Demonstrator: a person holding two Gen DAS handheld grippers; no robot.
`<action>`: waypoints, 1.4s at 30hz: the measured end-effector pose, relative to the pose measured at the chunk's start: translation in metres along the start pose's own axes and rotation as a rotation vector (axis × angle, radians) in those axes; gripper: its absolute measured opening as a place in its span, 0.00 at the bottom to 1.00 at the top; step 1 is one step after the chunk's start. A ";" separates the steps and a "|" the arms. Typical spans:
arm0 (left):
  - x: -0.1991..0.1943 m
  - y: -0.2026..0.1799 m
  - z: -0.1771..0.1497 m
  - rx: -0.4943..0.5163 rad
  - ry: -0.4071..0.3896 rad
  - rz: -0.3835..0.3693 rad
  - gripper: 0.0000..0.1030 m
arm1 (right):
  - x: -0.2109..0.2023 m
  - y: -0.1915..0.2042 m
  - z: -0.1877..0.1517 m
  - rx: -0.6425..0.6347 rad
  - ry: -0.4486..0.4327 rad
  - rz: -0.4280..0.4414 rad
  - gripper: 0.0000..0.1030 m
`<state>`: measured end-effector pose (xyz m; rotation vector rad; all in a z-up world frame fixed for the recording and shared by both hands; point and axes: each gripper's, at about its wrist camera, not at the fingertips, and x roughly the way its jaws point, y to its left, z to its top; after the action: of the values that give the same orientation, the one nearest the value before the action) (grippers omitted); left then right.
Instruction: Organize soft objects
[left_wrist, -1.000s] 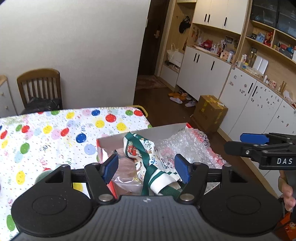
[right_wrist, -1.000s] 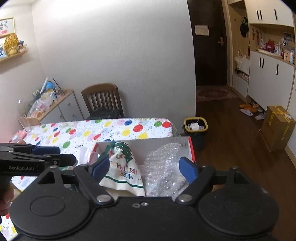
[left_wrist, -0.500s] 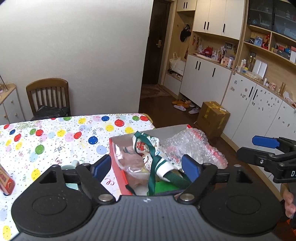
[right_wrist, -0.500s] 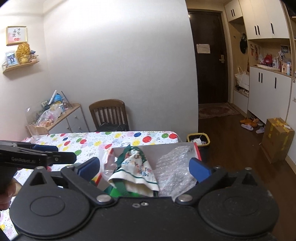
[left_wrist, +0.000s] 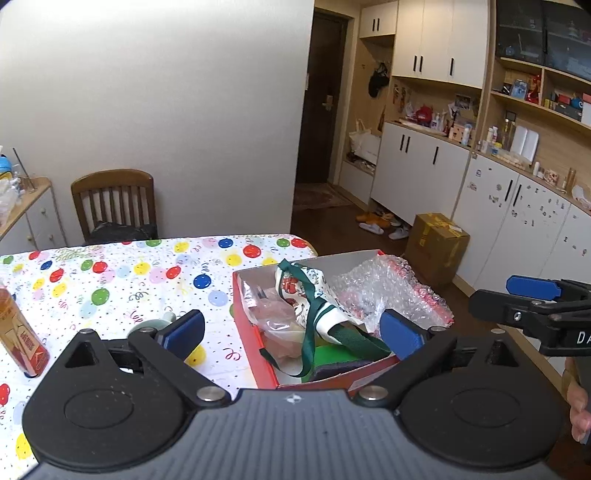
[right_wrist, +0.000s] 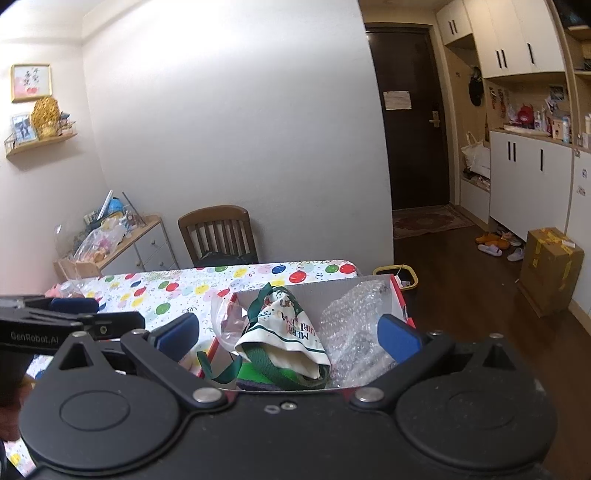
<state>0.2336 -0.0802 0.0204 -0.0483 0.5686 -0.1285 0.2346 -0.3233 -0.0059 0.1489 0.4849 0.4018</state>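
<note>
Two handheld grippers hover just short of a red cardboard box (left_wrist: 258, 343) that sits at the edge of a counter (left_wrist: 122, 280) covered in a balloon-print cloth. The left gripper (left_wrist: 291, 330) has just been opening and its blue-padded fingers (left_wrist: 184, 326) stand wide with nothing between them; the right gripper (right_wrist: 288, 332) is likewise spread wide and empty. Inside the box lie a cream fabric drawstring bag with green ribbon handles (right_wrist: 288, 332), a crumpled sheet of clear bubble wrap (left_wrist: 388, 288) and a thin clear plastic bag (left_wrist: 266, 314). All look light, limp and easily squashed; the bubble wrap and plastic are probably slippery, so a bunched fold or the ribbon handle seems the surest hold. A green and a dark purple item at the box bottom are mostly buried and unclear. An amber bottle (left_wrist: 22, 339) is cut off at the left edge
</note>
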 end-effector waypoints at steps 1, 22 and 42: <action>0.000 -0.001 0.000 -0.002 0.000 0.003 0.99 | 0.000 0.000 -0.001 0.007 -0.001 -0.003 1.00; -0.008 -0.010 -0.004 0.012 -0.047 0.012 0.99 | -0.004 0.004 -0.007 0.010 -0.003 -0.033 1.00; -0.007 -0.017 -0.004 0.033 -0.040 -0.010 0.99 | -0.002 0.008 -0.006 -0.016 -0.002 -0.043 1.00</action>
<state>0.2235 -0.0956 0.0220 -0.0218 0.5264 -0.1460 0.2275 -0.3168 -0.0087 0.1234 0.4822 0.3636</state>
